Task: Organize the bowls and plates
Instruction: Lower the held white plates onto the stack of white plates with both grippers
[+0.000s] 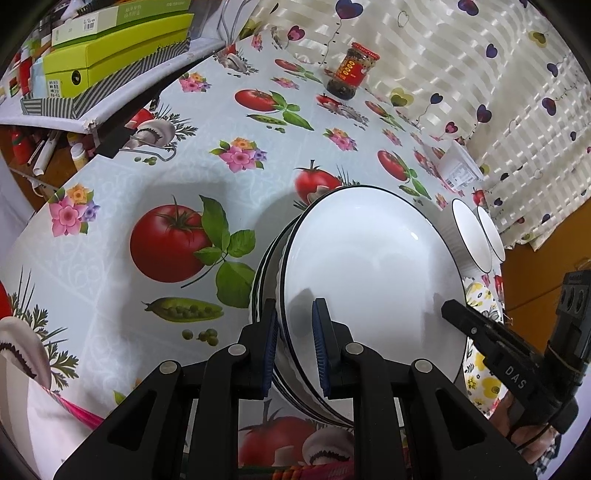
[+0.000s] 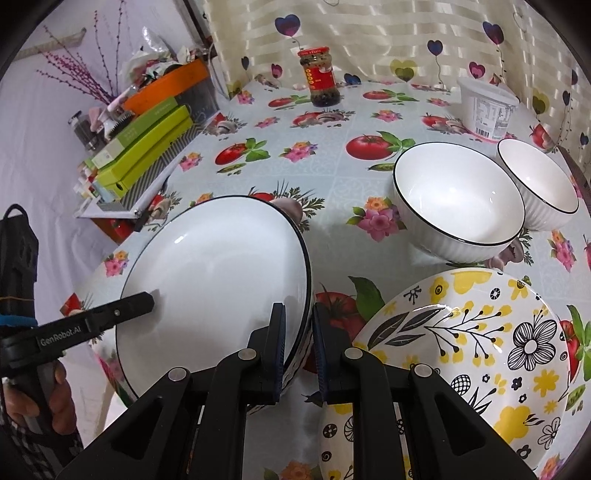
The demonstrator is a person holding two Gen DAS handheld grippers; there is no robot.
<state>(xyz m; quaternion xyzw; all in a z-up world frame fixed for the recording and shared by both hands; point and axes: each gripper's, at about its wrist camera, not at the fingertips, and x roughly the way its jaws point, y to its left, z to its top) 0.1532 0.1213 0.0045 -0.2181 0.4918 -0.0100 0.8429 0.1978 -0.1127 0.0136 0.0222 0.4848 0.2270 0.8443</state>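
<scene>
Centrally, a large white plate (image 2: 218, 284) with a thin black rim sits tilted on top of a short stack of similar dishes on the counter (image 1: 177, 177), which is covered by a pale oilcloth printed with tomatoes, peas, mushrooms and flowers. Both tools grip this plate at opposite edges. The left hand-held gripper (image 1: 295, 343) is clamped on the plate's near left rim, one blue pad inside the plate and one outside. The right hand-held gripper (image 2: 298, 347) is clamped on the plate's right rim in the same way, its pads close together with the rim between them. In the right wrist view a hand (image 2: 40, 402) shows at the lower left, holding the left tool's handle.

Just right of the stack lies a white plate with yellow and black flowers (image 2: 461, 347), resting partly on another of the same pattern. Behind it stand two white ribbed bowls with black rims, the nearer bowl (image 2: 458, 199) and the farther bowl (image 2: 539, 181), side by side and touching or nearly so.

Farther back, near a curtain (image 2: 369, 29) printed with hearts, stand a glass jar with a red lid (image 2: 320, 77) and a white plastic tub (image 2: 487, 107). At the left, green boxes (image 2: 147, 147) are stacked on a lower shelf beside the counter.
</scene>
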